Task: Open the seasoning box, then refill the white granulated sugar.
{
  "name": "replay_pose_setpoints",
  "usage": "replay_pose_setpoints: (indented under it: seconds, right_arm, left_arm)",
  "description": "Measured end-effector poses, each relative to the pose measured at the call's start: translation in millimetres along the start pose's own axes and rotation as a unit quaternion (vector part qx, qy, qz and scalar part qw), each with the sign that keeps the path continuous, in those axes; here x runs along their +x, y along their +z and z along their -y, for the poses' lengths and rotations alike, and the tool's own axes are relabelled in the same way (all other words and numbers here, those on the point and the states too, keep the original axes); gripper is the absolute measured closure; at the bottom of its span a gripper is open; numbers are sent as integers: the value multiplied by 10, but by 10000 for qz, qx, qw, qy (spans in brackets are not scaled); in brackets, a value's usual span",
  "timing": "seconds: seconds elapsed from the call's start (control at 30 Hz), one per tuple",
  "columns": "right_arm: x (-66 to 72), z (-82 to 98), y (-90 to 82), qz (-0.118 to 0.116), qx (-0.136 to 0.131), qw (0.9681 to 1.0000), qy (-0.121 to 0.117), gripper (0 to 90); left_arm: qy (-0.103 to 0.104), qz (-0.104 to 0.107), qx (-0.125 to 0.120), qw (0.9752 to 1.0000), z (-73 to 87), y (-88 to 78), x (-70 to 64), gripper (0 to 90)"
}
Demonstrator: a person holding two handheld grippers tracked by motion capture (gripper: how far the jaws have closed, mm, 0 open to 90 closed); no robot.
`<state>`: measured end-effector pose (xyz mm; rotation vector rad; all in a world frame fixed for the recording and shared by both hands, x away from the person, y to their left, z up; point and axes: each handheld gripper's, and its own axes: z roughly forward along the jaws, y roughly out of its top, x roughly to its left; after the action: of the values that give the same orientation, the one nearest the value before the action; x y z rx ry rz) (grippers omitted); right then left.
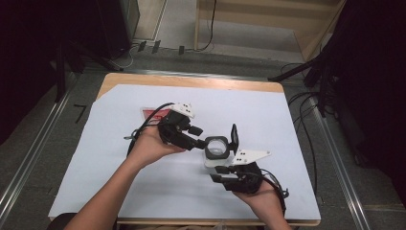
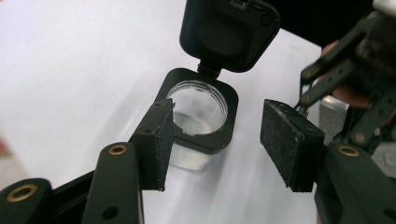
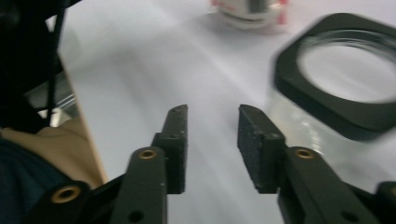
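A clear jar [image 1: 216,149] with a square black collar stands on the white sheet [image 1: 119,191] right of the table's middle, its hinged black lid [image 1: 234,135] flipped up on the far side. In the left gripper view the jar [image 2: 198,116] sits just beyond the pads, its mouth open and the lid [image 2: 229,32] standing over its far edge.

The left gripper [image 1: 203,143] comes at the jar from the left, jaws apart with nothing pressed between them; one pad looks to lie against the collar, though the angle leaves that unsure. The right gripper [image 1: 221,173] lies just near of the jar, jaws parted and empty; in the right gripper view the blurred jar [image 3: 338,79] sits off to one side of the pads, not between them.

A red-and-white object [image 1: 154,114] lies behind the left hand [image 1: 151,146]. Bare sheet spreads wide to the left, far side and near left corner; the right hand [image 1: 261,199] sits close to the table's near edge.
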<state>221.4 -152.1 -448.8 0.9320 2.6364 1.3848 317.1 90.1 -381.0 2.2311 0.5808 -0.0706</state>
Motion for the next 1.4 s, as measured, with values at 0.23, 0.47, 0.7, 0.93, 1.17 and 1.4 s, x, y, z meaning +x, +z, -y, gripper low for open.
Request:
replay_pose_setpoints:
  seconds: [0.23, 0.47, 0.7, 0.93, 1.17, 1.4]
  right_arm:
    - [142, -68, 222, -240, 238, 9991, -258, 565]
    - [184, -116, 340, -338, 136, 9988, -338, 545]
    - [223, -175, 492, -401, 224, 9978, -479, 534]
    - [252, -321, 660, -483, 230, 9976, -438, 502]
    - [271, -282, 699, -455, 220, 9976, -465, 502]
    - [241, -251, 709, -421, 238, 9980, -410, 500]
  left_arm:
    - [-188, -140, 49, 9997, 107, -158, 2, 455]
    - [-119, -305, 25, 9995, 191, -352, 28, 423]
    - [-210, -443, -114, 9987, 308, -561, 95, 412]
    - [-330, -678, -173, 9970, 451, -775, 168, 426]
    - [-486, -799, -181, 9955, 567, -876, 245, 431]
    - [-631, -886, -239, 9938, 687, -992, 348, 429]
